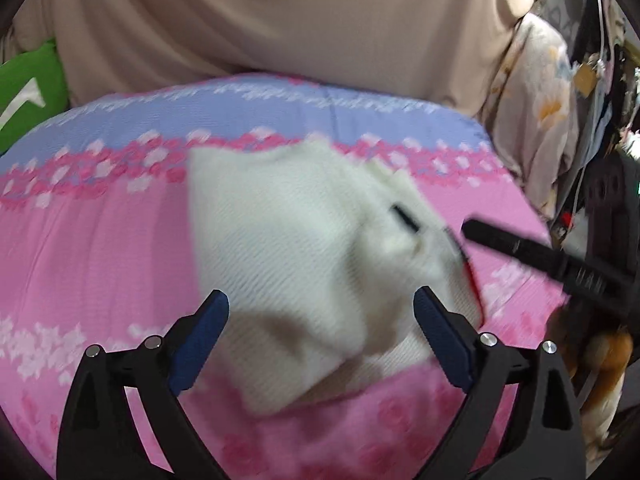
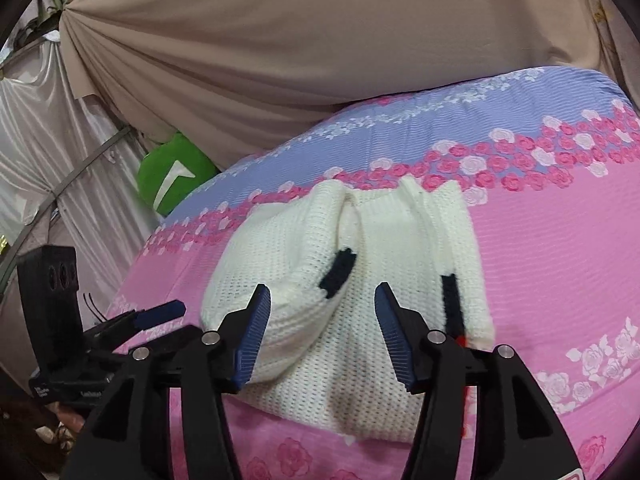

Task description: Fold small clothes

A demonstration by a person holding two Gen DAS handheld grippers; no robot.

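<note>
A small white knit garment (image 1: 296, 256) with black marks lies bunched on a pink and blue floral sheet (image 1: 92, 248). My left gripper (image 1: 320, 304) is open just above its near edge, jaws wide apart, nothing held. The garment also shows in the right wrist view (image 2: 360, 276). My right gripper (image 2: 322, 296) is open over its near part, holding nothing. The right gripper appears as a black bar in the left wrist view (image 1: 536, 252) at the right. The left gripper shows in the right wrist view (image 2: 156, 312) at the left, blue pad visible.
A beige draped cloth (image 2: 280, 48) hangs behind the bed. A green cushion (image 2: 172, 176) sits at the bed's far left corner. Floral bedding (image 1: 536, 112) and cluttered items stand to the right of the bed. The sheet (image 2: 560, 240) spreads to the right.
</note>
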